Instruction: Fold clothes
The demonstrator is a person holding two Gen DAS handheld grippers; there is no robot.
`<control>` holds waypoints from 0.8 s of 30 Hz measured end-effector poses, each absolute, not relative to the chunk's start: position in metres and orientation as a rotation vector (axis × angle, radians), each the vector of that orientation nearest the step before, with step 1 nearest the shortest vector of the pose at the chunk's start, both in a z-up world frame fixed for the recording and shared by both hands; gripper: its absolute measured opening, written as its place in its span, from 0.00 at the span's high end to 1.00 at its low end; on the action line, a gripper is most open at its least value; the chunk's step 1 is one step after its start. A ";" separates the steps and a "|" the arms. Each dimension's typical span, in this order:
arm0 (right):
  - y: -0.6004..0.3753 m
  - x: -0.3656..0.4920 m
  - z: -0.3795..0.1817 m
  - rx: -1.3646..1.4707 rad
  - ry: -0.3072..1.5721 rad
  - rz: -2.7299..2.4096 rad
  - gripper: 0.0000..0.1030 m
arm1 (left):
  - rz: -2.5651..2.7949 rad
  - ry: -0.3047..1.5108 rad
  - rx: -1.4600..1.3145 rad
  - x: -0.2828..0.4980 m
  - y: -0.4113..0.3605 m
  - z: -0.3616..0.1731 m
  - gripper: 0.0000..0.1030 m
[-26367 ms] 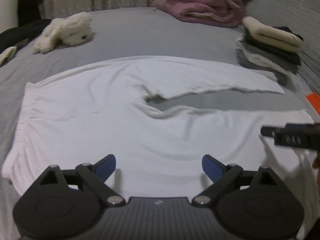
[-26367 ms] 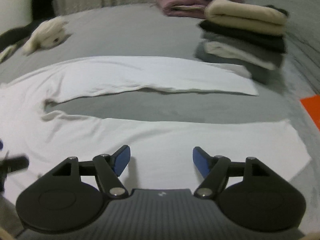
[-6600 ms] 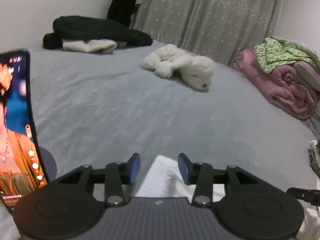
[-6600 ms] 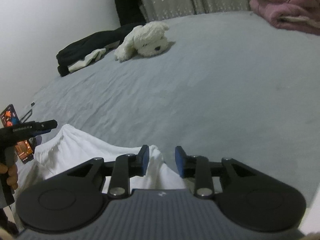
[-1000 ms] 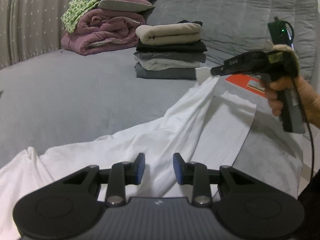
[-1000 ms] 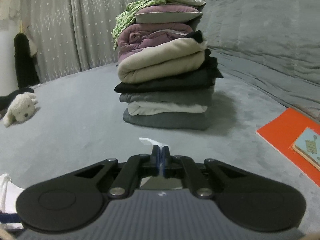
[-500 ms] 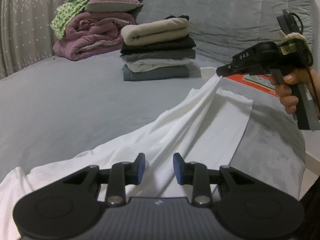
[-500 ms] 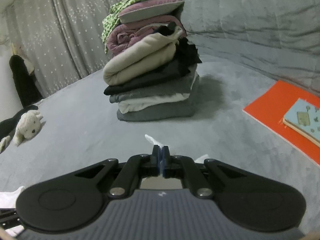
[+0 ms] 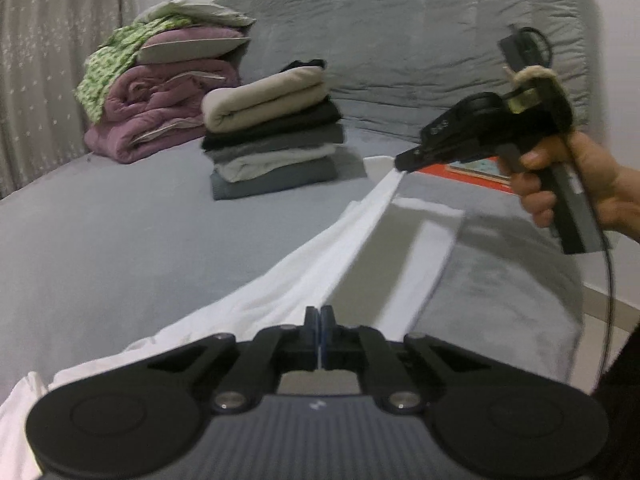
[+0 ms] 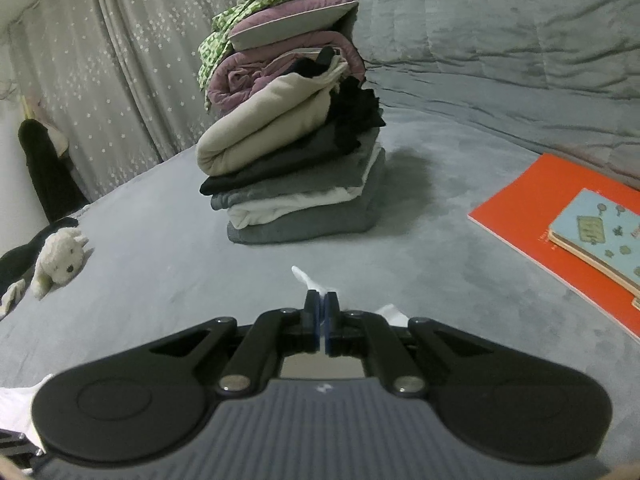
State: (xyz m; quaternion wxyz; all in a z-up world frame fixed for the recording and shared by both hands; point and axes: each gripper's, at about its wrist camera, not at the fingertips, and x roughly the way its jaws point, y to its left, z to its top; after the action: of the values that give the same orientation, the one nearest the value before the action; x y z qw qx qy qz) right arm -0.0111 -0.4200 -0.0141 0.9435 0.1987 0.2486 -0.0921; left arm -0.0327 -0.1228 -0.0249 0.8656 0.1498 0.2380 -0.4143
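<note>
Far left of the right gripper (image 10: pixel 323 318), a white stuffed animal (image 10: pixel 60 266) lies on the grey bed (image 10: pixel 160 280), well apart from the tool. Ahead and slightly left of this gripper stands a stack of folded clothes (image 10: pixel 296 184), with a rolled pink quilt (image 10: pixel 280 68) and pillows behind it. The gripper's blue pads are pressed together, pinching a corner of the white garment (image 10: pixel 308 280), whose tip sticks out just past the fingertips. To the right of the tool, an orange folder (image 10: pixel 532 216) lies flat on the bed with a light-blue booklet (image 10: pixel 596 232) on top of it.

In the left wrist view, the left gripper (image 9: pixel 319 338) is likewise closed, its pads clamping the near edge of the white garment (image 9: pixel 320 264). From these fingertips the cloth runs forward and to the right as a taut ridge, lifted off the bed (image 9: pixel 120 232), up to the tip of the right gripper (image 9: pixel 404 160), which the person's hand (image 9: pixel 592 196) holds ahead and to the right. A lower layer of the garment hangs beneath the ridge and drapes toward the bed's edge. The rest of the cloth bunches on the bed to the left of the tool. The stack of folded clothes (image 9: pixel 272 144) sits ahead, left of the ridge.
</note>
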 end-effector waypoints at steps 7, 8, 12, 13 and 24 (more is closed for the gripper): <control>-0.431 -0.026 -0.038 0.438 0.600 -0.184 0.98 | -0.924 0.591 0.384 -0.041 -0.131 -0.046 1.00; -0.433 -0.028 -0.041 0.445 0.617 -0.182 0.98 | -0.927 0.606 0.390 -0.041 -0.132 -0.048 1.00; -0.439 -0.031 -0.049 0.461 0.693 -0.202 0.99 | -0.949 0.659 0.397 -0.037 -0.132 -0.048 0.99; -0.442 -0.033 -0.050 0.466 0.708 -0.215 0.99 | -0.956 0.676 0.388 -0.035 -0.132 -0.046 0.99; -0.467 -0.041 -0.043 0.570 0.645 -0.184 0.85 | -1.002 0.733 0.215 0.007 -0.157 -0.015 0.69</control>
State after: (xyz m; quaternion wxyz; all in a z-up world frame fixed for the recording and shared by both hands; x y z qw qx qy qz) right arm -0.0414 -0.4672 -0.0429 0.9047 0.2757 0.3124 -0.0892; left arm 0.0074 -0.1574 -0.0153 0.8080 0.1006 0.3428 -0.4686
